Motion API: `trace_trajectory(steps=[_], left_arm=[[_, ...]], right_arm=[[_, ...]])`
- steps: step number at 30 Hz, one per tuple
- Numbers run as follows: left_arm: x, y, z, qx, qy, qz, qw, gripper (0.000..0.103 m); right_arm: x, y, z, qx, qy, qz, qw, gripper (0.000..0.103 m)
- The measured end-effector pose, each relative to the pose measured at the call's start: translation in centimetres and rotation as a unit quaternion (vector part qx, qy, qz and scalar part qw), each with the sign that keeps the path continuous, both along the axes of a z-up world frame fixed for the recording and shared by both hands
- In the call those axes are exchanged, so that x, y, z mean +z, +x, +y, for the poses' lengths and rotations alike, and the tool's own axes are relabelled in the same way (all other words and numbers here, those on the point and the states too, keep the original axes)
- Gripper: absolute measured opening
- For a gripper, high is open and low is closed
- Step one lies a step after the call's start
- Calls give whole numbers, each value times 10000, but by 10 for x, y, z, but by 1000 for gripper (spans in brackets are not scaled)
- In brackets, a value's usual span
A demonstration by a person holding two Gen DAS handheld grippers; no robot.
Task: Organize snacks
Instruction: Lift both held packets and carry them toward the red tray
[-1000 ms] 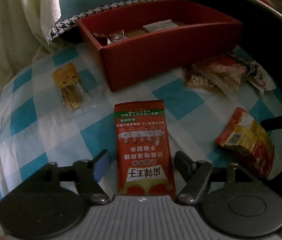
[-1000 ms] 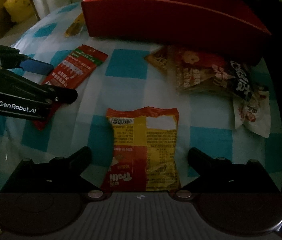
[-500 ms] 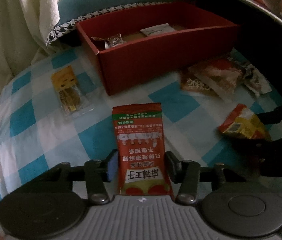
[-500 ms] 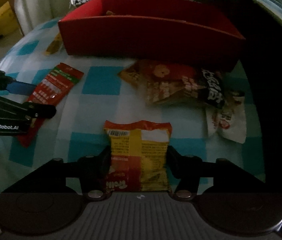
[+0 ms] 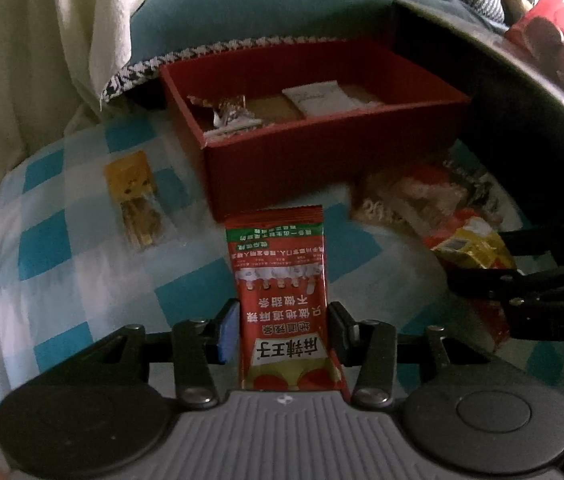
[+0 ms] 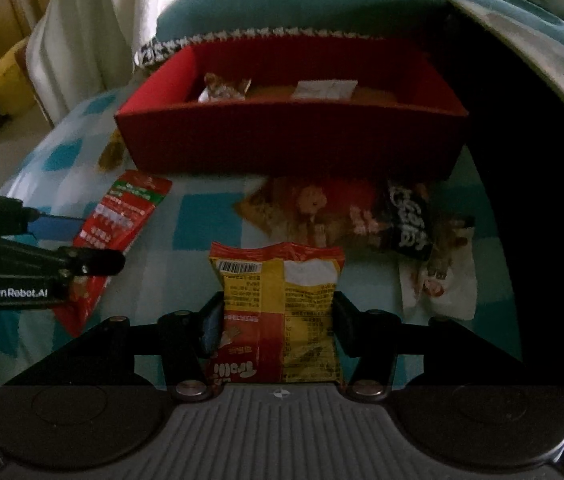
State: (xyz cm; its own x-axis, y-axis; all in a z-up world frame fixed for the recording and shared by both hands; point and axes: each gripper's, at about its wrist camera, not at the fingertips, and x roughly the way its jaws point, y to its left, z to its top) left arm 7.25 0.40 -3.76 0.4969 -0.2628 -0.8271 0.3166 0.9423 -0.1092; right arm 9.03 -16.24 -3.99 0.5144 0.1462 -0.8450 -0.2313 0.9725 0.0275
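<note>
Left gripper (image 5: 284,326), as I held it, pinched the red snack packet (image 5: 282,280) at lower centre; right gripper (image 6: 275,326) clamped the yellow-red snack bag (image 6: 277,312). Upper centre, the red box (image 6: 290,140) held a crinkled foil wrapper (image 6: 223,88) and a white sachet (image 6: 324,89).

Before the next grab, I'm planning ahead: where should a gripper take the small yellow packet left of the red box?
Probably across the two long edges of the yellow packet, coming from above. It lies flat and alone on the checked cloth, narrow enough for the fingers to span.
</note>
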Motion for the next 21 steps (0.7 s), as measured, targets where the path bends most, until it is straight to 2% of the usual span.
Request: trace_trajectory(steps=[21], left_arm=[[33, 0, 0, 6, -362, -482, 9982, 40]], right_arm=[[27, 14, 12, 22, 190, -430, 9989, 62]])
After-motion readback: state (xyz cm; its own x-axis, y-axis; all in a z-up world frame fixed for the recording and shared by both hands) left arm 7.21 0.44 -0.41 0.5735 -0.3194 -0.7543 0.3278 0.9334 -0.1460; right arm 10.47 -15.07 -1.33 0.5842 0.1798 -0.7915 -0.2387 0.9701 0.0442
